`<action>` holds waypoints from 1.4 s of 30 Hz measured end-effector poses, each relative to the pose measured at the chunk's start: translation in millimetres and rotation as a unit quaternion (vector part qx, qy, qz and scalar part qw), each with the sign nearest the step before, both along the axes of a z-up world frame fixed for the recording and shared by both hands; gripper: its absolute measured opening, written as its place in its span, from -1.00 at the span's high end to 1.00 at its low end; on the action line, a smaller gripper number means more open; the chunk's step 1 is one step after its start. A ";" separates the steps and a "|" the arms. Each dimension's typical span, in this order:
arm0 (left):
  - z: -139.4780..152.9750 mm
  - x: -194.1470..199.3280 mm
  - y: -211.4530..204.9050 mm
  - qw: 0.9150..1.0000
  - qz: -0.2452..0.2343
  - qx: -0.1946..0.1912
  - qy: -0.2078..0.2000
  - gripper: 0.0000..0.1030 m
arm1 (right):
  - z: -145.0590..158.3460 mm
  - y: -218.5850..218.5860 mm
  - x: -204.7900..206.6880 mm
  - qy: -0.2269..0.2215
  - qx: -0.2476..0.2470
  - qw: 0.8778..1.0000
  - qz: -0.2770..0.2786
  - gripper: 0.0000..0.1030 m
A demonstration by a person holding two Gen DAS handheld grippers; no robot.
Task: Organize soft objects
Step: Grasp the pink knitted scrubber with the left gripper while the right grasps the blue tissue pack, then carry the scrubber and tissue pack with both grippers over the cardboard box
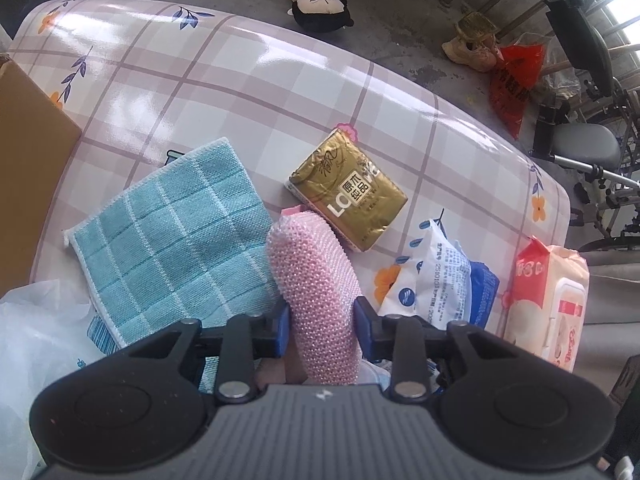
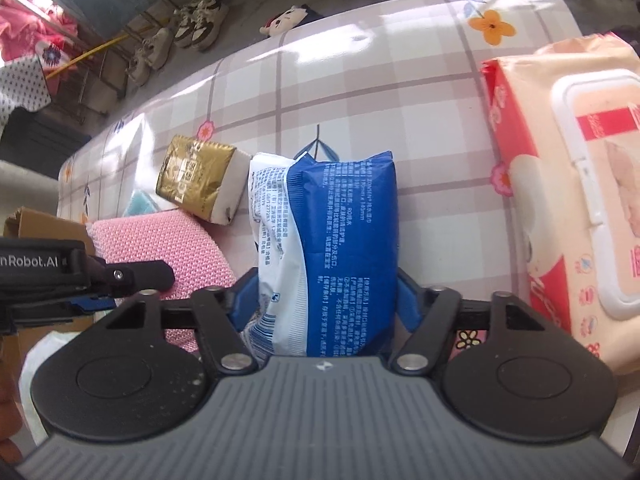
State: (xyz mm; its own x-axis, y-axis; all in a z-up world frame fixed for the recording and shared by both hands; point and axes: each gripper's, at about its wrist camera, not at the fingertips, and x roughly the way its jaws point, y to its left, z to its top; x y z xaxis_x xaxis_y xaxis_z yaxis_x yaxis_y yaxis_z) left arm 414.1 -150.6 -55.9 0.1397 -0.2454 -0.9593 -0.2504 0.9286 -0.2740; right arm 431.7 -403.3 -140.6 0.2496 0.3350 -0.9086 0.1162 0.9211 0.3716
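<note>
My left gripper (image 1: 322,330) is shut on a pink scrub sponge (image 1: 316,280), held on edge above the table; the sponge also shows in the right wrist view (image 2: 168,248). My right gripper (image 2: 320,300) is shut on a blue and white wet-wipe pack (image 2: 332,248), which also shows in the left wrist view (image 1: 444,276). A teal checked cloth (image 1: 176,244) lies flat left of the sponge. A gold tissue pack (image 1: 348,190) lies beyond it, also seen from the right wrist (image 2: 198,182). A large peach wipes pack (image 2: 568,184) lies at the right.
The table has a glossy pink plaid cover (image 1: 240,92). A cardboard box (image 1: 28,152) stands at the left, a white plastic bag (image 1: 36,340) at the near left. A plush doll (image 1: 320,8), shoes (image 1: 472,44) and a red bag (image 1: 516,84) lie on the floor beyond.
</note>
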 end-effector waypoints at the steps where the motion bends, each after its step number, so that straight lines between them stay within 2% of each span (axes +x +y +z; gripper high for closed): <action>1: 1.7 -0.3 0.2 1.000 -0.001 -0.004 -0.004 0.37 | 1.2 -1.6 -0.2 -0.002 0.003 1.000 -0.004 -0.15; 12: 27.9 1.7 2.9 0.999 -0.004 -0.027 -0.047 0.39 | 26.9 -18.1 -2.2 -0.032 0.034 0.999 -0.028 -0.11; 21: 61.4 1.9 12.5 0.995 0.017 -0.045 -0.090 0.39 | 65.0 -29.2 0.2 -0.056 0.053 0.996 -0.044 -0.11; 25: 77.8 -4.9 31.3 0.992 0.035 -0.050 -0.107 0.39 | 85.7 -20.9 1.6 -0.072 0.065 0.995 -0.039 -0.11; 33: 120.6 -28.9 93.1 0.988 0.055 -0.052 -0.137 0.39 | 130.9 32.3 -9.4 -0.098 0.101 0.989 -0.045 -0.11; 42: 173.0 -76.9 207.4 0.983 0.074 -0.019 -0.165 0.39 | 181.6 150.8 -46.1 -0.104 0.156 0.982 -0.033 -0.11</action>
